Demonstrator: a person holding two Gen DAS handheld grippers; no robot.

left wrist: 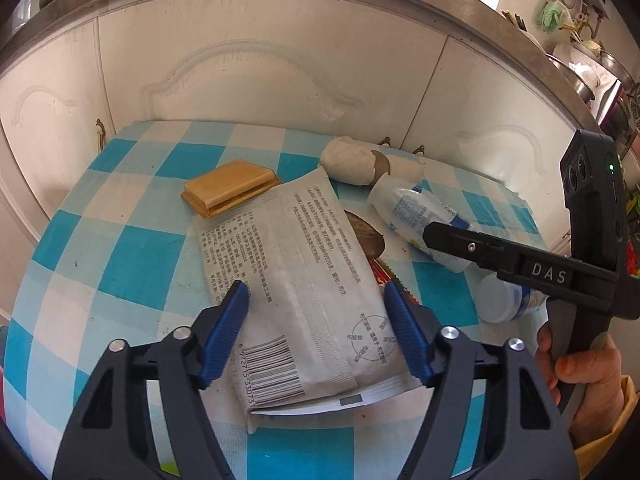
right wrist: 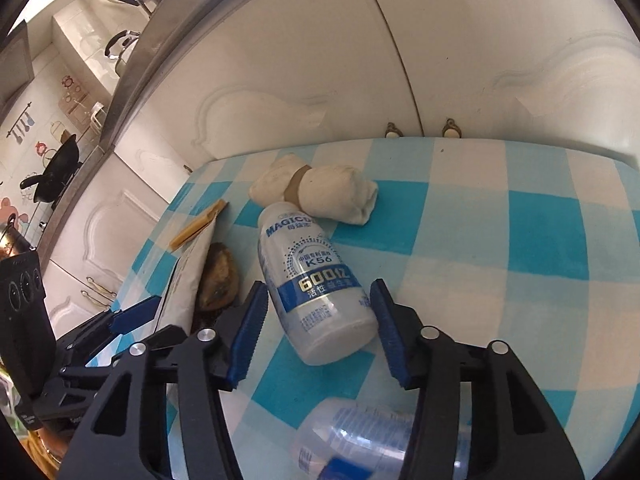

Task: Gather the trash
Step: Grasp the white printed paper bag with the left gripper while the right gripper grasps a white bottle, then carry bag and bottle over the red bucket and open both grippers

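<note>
1. The left gripper [left wrist: 316,300] hangs over the near edge of the desk [left wrist: 132,264], its jaws open to either side of a flat grey packet [left wrist: 296,280]; the blue pads [left wrist: 406,332] stand beside the packet's long edges and do not visibly press on it.
2. The packet lies flat with its long axis running away from the jaws toward the far edge, so the jaws span its short width.
3. The right gripper [right wrist: 318,328] has its jaws open around a white bottle [right wrist: 316,292] lying on its side toward the right side of the desk; a gap shows at each pad.
4. The bottle's long axis points away from the jaws toward the far edge, its base nearest them, so a squeeze would likely catch the round body.
5. A second bottle [right wrist: 360,436] lies nearer, under the right gripper.
6. A rolled cloth [right wrist: 332,192] and a tan box [left wrist: 232,186] sit nearer the far edge, apart from both grippers.
7. My judgement: each hand is nearest its own item.
</note>
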